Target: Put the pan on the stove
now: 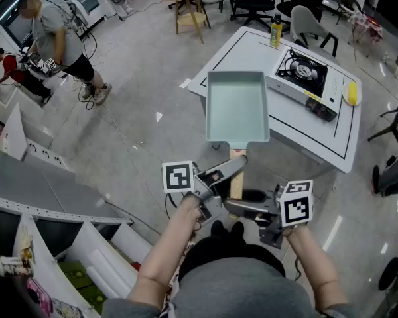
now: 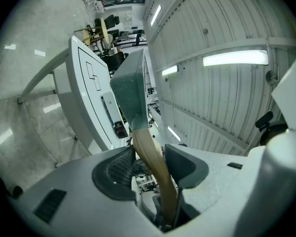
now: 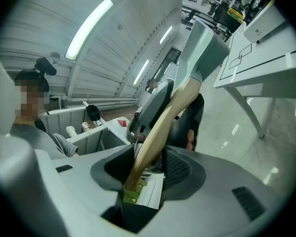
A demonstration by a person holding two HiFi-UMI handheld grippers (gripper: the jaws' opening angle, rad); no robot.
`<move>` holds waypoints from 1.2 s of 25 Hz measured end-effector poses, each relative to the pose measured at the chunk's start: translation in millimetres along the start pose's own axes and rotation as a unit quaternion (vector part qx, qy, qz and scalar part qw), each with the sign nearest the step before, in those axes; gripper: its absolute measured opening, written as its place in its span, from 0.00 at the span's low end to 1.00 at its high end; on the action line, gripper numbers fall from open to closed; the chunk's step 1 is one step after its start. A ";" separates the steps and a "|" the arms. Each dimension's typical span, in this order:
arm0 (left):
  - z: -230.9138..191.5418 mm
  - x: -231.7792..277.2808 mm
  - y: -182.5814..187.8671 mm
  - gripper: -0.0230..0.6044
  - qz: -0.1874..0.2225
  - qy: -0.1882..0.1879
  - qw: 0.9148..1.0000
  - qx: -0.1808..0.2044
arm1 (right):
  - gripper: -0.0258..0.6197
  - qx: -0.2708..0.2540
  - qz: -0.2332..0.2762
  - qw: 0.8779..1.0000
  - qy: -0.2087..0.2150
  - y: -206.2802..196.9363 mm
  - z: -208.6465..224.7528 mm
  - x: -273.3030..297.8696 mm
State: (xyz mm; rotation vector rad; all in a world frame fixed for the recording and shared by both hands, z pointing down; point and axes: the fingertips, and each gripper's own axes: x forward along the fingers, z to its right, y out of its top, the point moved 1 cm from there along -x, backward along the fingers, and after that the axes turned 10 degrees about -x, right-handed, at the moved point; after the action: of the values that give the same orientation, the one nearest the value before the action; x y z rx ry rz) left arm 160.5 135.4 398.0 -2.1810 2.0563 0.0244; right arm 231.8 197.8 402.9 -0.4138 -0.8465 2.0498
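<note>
Hanging clear of every surface, the pale green rectangular pan (image 1: 237,108) is held open side up by its wooden handle (image 1: 236,184), and in the head view it is seen over the near left edge of the white table (image 1: 242,48). The handle is clamped from the left by the left gripper (image 2: 150,164) and from the right by the right gripper (image 3: 150,168), each pair of jaws being pressed onto the wood. The stove (image 1: 302,77) is set on the table to the pan's right, untouched by it, with a bottle (image 1: 276,30) stood behind it.
</note>
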 end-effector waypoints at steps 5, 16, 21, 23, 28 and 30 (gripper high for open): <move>0.4 0.9 0.9 0.33 0.000 0.001 1.000 0.006 | 0.32 -0.004 -0.003 1.000 0.002 0.5 1.1 -1.0; -2.8 14.5 5.9 0.33 0.008 -0.003 1.000 0.009 | 0.34 -0.014 -0.019 1.000 0.009 6.9 10.2 -10.2; -10.9 16.8 25.2 0.33 0.012 0.004 1.000 0.008 | 0.34 -0.011 -0.023 1.000 0.012 17.6 24.9 -3.5; -14.7 18.5 38.3 0.33 0.013 0.005 1.000 0.008 | 0.34 -0.010 -0.024 1.000 0.011 25.1 35.2 2.1; -27.4 26.0 84.3 0.34 0.011 0.001 1.000 -0.002 | 0.34 -0.015 -0.026 1.000 0.004 52.6 71.2 20.4; -33.6 29.6 107.1 0.34 0.006 -0.002 1.000 -0.006 | 0.34 -0.016 -0.022 1.000 -0.002 65.3 90.3 30.4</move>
State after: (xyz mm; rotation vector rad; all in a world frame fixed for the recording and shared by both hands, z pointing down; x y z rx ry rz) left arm 53.1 96.4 417.9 -2.1733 2.0725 0.0430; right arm 124.8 158.9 422.4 -0.4048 -0.8850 1.9986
